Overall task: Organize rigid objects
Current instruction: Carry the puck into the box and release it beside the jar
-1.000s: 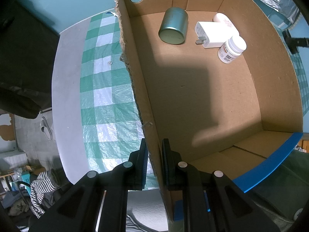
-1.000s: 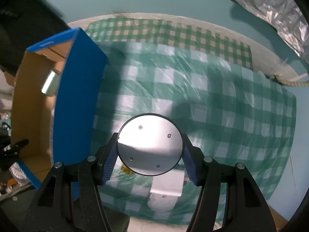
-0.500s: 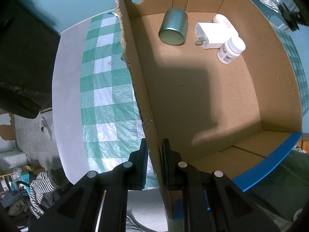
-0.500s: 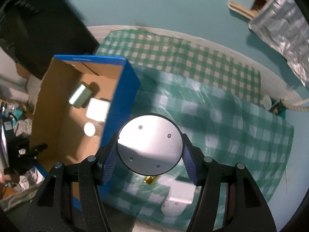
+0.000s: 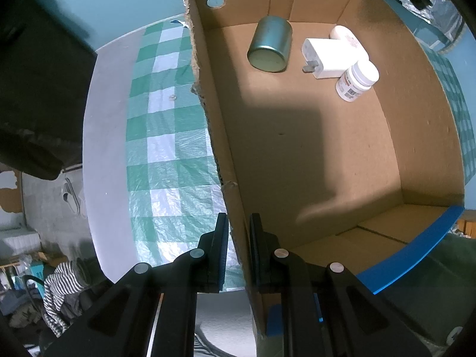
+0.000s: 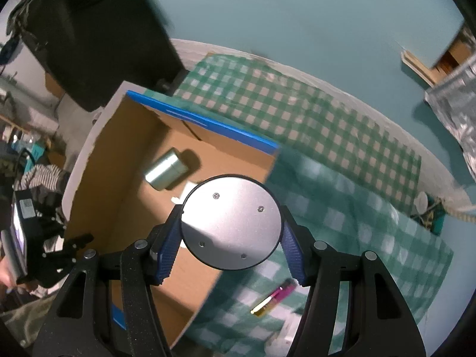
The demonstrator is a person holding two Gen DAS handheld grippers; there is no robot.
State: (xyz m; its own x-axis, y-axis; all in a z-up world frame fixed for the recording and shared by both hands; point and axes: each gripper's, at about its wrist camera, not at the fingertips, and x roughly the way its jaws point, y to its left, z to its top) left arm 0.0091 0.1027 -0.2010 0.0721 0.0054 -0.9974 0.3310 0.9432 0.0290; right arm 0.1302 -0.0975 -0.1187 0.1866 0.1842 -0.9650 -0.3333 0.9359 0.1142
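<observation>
white charger (image 6: 190, 189) mostly hidden behind disc (image 6: 231, 221) — tablecloth (image 6: 342, 208) blurred

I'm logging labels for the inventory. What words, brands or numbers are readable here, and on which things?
No text can be read.
Pill bottle: printed label with a code patch, too small to read.
White tube behind the charger: faint reddish print, blurred.
Box blue rim: pale marking, blurred.
Green tin and round metal disc: no lettering shows.
</observation>
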